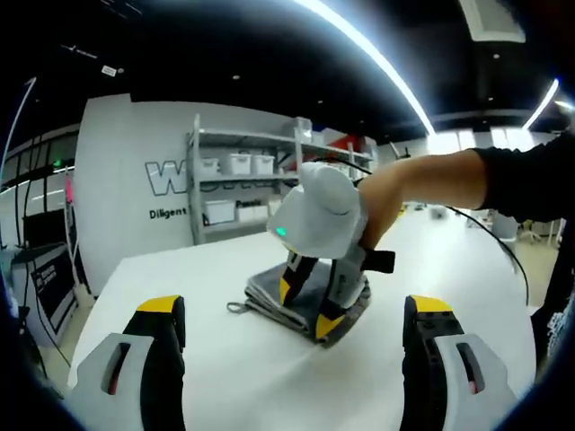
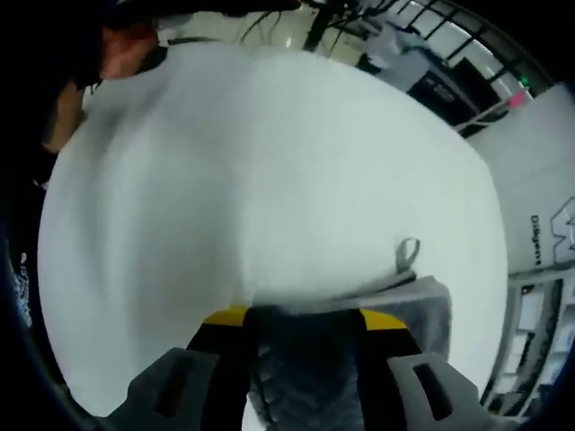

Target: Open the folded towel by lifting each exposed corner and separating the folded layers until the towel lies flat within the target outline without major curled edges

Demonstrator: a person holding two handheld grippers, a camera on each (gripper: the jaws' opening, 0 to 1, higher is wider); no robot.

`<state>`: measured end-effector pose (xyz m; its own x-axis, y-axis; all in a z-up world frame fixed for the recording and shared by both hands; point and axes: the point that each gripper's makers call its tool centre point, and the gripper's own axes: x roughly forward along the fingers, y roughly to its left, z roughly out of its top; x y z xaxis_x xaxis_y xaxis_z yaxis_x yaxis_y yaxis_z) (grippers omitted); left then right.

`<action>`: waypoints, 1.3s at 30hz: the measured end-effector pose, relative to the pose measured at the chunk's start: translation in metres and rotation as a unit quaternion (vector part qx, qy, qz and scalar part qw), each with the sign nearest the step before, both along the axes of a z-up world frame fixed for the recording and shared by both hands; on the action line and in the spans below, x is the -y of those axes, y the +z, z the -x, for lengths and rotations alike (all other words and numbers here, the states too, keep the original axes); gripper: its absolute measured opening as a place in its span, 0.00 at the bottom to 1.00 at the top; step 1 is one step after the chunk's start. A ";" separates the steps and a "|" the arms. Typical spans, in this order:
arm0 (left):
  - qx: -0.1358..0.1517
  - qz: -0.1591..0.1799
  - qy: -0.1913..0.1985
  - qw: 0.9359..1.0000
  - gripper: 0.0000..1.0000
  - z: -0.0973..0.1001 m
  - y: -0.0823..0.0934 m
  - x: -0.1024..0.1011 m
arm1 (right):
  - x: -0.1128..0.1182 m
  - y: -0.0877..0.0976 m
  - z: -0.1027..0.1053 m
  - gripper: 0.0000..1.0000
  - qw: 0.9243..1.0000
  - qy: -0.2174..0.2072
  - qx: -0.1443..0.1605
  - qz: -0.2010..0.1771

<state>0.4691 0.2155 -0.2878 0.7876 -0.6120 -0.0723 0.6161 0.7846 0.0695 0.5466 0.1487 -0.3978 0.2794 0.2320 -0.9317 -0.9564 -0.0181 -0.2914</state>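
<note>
A grey folded towel (image 1: 266,296) lies in the middle of the white table (image 1: 180,269), with a small hanging loop (image 1: 235,308) at its left edge. In the left gripper view, my right gripper (image 1: 310,305) comes in from the right and points down onto the towel, its yellow-tipped fingers (image 1: 289,289) astride a thick bundle of layers. The right gripper view shows my right gripper (image 2: 304,316) with grey towel (image 2: 305,373) filling the gap between its jaws and the loop (image 2: 406,251) just beyond. My left gripper (image 1: 296,337) hovers wide open, short of the towel.
A person's hand and black sleeve (image 1: 503,180) hold the right gripper. Metal shelving with white bins (image 1: 238,175) stands past the table's far edge, against a lettered wall. Bare tabletop (image 2: 269,162) stretches ahead of the right gripper to a rounded edge.
</note>
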 end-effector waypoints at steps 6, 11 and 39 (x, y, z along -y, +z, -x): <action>-0.002 -0.001 -0.002 1.000 1.00 -0.001 -0.002 0.003 | -0.003 0.001 0.002 0.46 1.000 -0.016 0.026 0.004; -0.007 -0.003 0.000 1.000 1.00 -0.003 -0.005 0.003 | -0.007 0.002 -0.002 0.43 0.999 -0.006 0.044 0.012; -0.021 0.001 -0.004 1.000 1.00 -0.005 -0.011 0.005 | -0.005 0.007 -0.006 0.13 0.998 -0.034 0.047 -0.025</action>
